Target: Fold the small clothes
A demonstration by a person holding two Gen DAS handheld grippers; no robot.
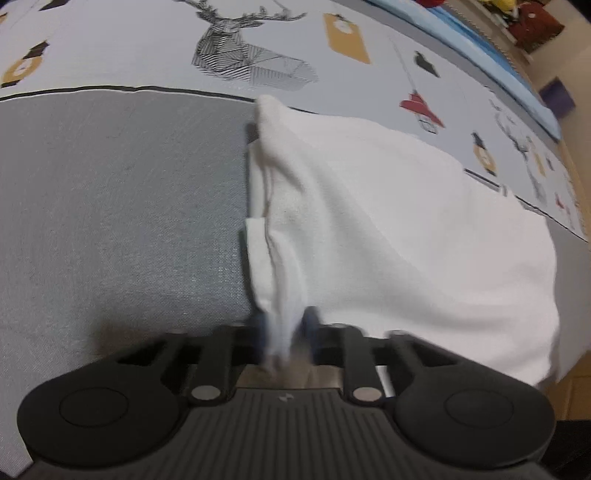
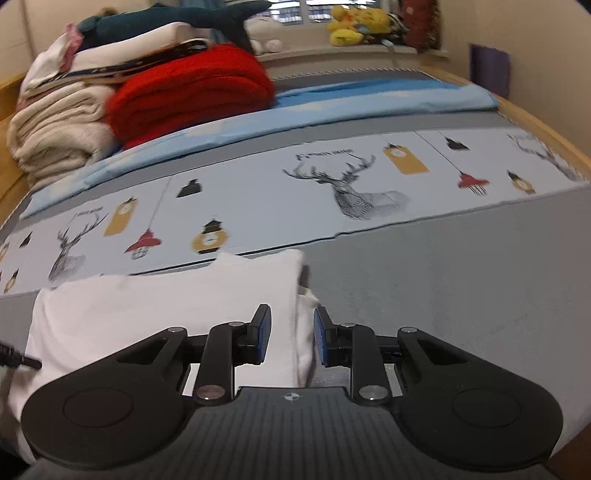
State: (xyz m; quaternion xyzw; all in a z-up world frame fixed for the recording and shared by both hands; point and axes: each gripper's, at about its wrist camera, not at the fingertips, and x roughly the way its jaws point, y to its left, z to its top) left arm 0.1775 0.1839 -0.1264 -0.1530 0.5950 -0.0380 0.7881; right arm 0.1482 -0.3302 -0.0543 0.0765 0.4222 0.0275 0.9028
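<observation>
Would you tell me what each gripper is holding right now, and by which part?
The left gripper pinches the white garment by a bunched fold at its near edge. The right gripper holds nothing: its pads straddle the garment's edge without pressing it.

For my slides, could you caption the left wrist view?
Left gripper pinching the edge of a folded white garment on a grey bedspread.

Soft, even indoor light, heavy fisheye bend in both views

Left view: cloth (image 1: 388, 229) near the fingers smeared w/ motion blur, whites nearly blown out, dull shadow under the left gripper (image 1: 284, 336). Right view sharper; window (image 2: 295, 11) at top glows, bed (image 2: 443, 277) edges curve, corners go dark w/ vignette
</observation>
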